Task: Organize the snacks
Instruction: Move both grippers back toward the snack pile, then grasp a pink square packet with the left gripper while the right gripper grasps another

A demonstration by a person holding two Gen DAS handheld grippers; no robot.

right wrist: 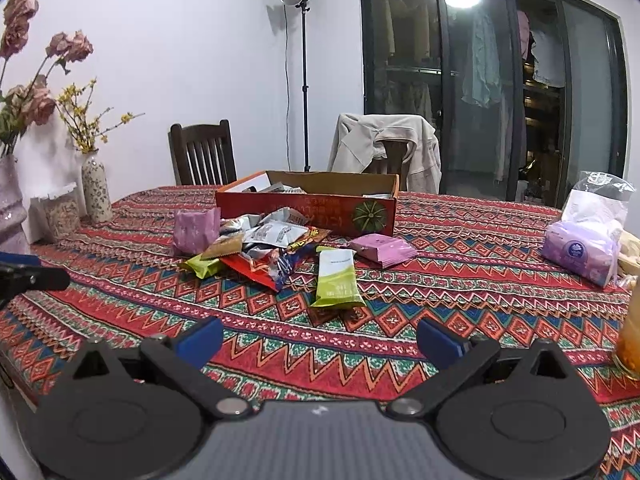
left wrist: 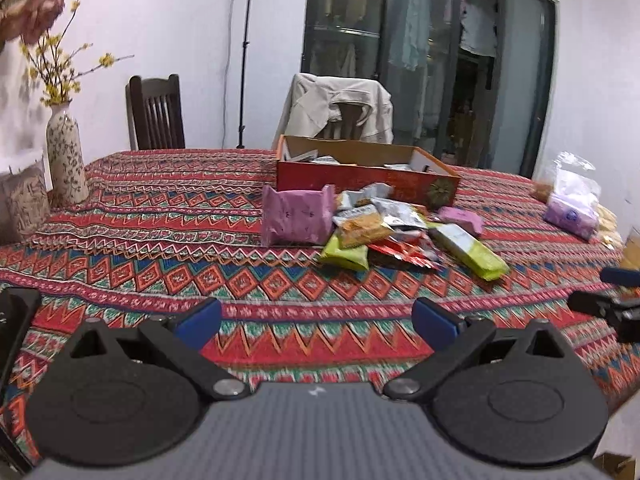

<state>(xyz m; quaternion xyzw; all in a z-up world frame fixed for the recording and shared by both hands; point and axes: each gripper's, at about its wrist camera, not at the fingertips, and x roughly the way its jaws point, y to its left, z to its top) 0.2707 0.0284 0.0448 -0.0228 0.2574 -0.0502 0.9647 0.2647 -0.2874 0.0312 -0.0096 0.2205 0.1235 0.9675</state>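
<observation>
Right wrist view: right gripper [right wrist: 318, 338] w/ jaws spread wide, empty, low over patterned red tablecloth [right wrist: 460, 280], loose foil snack packets [right wrist: 272, 248] heaped ahead, just before open red cardboard box [right wrist: 308, 206], prob. their destination; left gripper [left wrist: 316, 318] likewise agape.

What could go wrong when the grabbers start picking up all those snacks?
1. The snack pile is jumbled, so lifting one packet may drag others along.
2. The glass of amber drink stands close by the right tool; a swing might tip it.
3. The thin wrappers could slip from the open left tool.
</observation>
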